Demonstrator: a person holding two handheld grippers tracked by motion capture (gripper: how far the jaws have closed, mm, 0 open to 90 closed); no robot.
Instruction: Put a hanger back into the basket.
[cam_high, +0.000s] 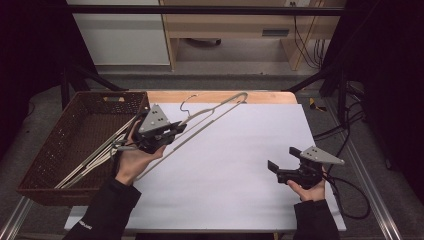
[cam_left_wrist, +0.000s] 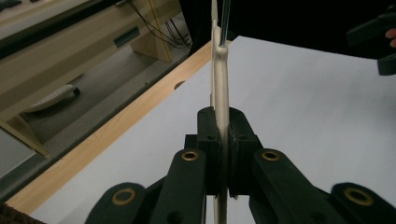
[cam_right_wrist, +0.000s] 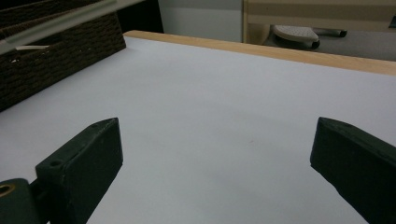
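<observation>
The left claw (cam_left_wrist: 223, 154) is clenched on a cream hanger (cam_high: 215, 111) lifted over the bench (cam_high: 240, 165); the right claw (cam_right_wrist: 215, 163) gapes wide, holding nothing.

The white sheet (cam_high: 235, 165) between the left gripper (cam_high: 172, 131) and the right gripper (cam_high: 281, 159) lies bare, giving open passage across the table's middle and near edge. On the left, the brown woven basket (cam_high: 60, 150) walls off that side, and the beige hanger (cam_high: 220, 107) slants across the far left corner.
</observation>
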